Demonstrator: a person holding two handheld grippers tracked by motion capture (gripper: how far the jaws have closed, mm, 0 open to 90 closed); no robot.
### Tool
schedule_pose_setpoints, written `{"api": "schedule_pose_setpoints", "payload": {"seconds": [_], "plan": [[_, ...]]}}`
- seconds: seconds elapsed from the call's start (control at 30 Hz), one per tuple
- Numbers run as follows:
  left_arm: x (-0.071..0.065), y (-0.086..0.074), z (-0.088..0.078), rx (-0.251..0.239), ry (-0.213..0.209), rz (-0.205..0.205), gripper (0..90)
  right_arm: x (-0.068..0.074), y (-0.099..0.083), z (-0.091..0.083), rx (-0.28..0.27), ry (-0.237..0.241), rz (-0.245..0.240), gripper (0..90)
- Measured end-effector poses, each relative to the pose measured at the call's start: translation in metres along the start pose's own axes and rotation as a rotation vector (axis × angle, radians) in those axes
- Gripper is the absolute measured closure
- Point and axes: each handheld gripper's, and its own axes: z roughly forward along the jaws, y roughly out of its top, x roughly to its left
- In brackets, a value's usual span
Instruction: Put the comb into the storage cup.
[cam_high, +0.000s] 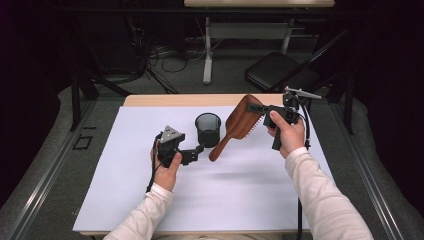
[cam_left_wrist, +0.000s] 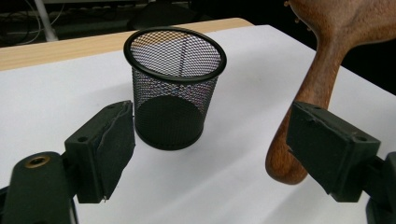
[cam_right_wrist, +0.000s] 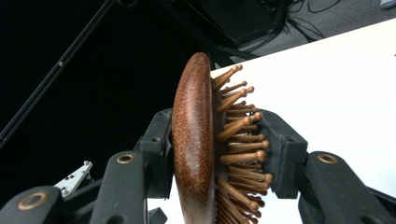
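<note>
A person is working at a table covered by a white sheet (cam_high: 240, 190), a gripper in each hand. The right gripper (cam_high: 260, 109) is hanging over the sheet's far right part, its jaws clenched on the head of a wooden hairbrush (cam_high: 240, 122). In the right gripper view the hairbrush (cam_right_wrist: 194, 140) is standing edge-on between the two jaws, one pressing the smooth brown back and the other pressing the wooden bristle pins (cam_right_wrist: 240, 140). In the high view the brush is slanting down and leftward from that grip, and its handle end is lying near the sheet just right of a black mesh cup (cam_high: 208, 129); whether the handle tip is touching the sheet cannot be told.

The mesh cup is standing upright on the far middle of the sheet, toward the tabletop's far edge, where a strip of bare wood (cam_high: 185, 100) is showing. The left gripper (cam_high: 196, 151) is hovering low just in front of and left of the cup, its jaws released and spread wide with nothing pressed between them. In the left gripper view the cup (cam_left_wrist: 170, 93) is appearing beyond the gap between the jaws, empty, while the brush handle (cam_left_wrist: 308, 102) is passing just behind the right-hand jaw.
</note>
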Motion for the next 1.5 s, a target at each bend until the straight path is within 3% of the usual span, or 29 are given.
{"api": "schedule_pose_setpoints", "payload": {"seconds": [0.6, 1.5], "plan": [[0.005, 0.0, -0.003, 0.002, 0.004, -0.014, 15.7, 0.011, 0.018, -0.006, -0.024, -0.039, -0.018, 51.2], [0.012, -0.001, -0.004, 0.002, 0.004, -0.038, 15.7, 0.033, 0.053, -0.003, -0.113, -0.092, -0.025, 51.1]]}}
